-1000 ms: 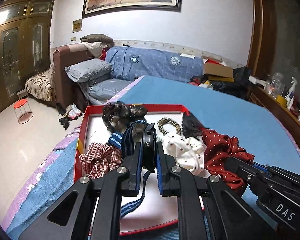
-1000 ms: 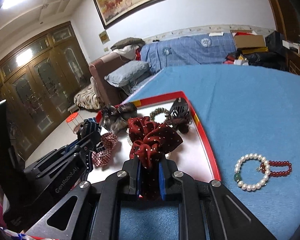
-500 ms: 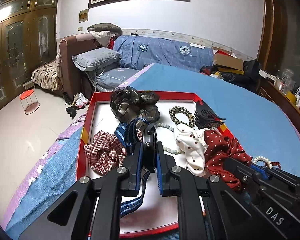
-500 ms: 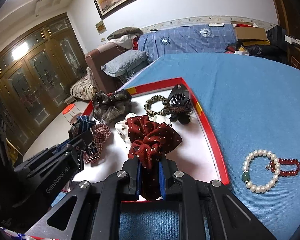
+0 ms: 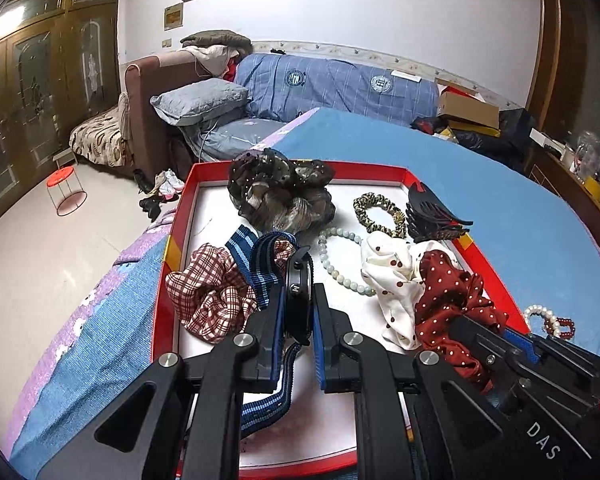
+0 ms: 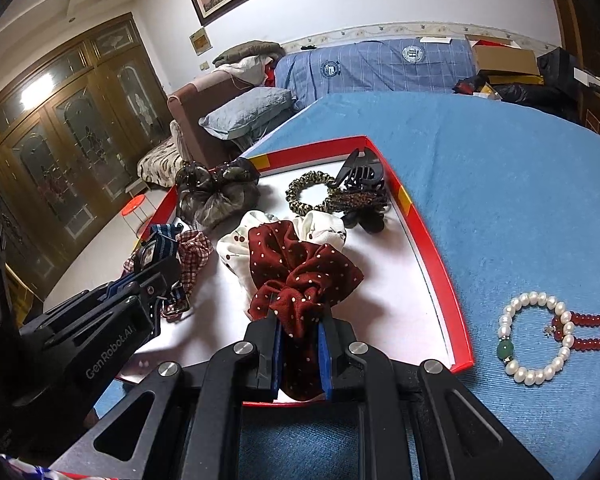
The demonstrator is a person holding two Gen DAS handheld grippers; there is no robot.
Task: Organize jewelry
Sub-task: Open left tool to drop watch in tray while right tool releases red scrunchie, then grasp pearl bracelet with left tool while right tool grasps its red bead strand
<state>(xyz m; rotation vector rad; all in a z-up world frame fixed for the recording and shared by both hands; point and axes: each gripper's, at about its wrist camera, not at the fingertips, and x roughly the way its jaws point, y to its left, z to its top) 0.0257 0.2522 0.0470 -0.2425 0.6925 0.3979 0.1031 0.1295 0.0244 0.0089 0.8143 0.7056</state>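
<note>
Two handheld grippers hang over a red tray (image 6: 436, 268) on a blue bed. The left gripper (image 5: 298, 312) has its jaws clenched on a watch (image 5: 298, 300) with a striped strap; the right gripper (image 6: 300, 344) grips a dark red dotted scrunchie (image 6: 300, 264), apparently to set both in the tray. Two bead bracelets (image 6: 540, 340) lie outside, right.
</note>
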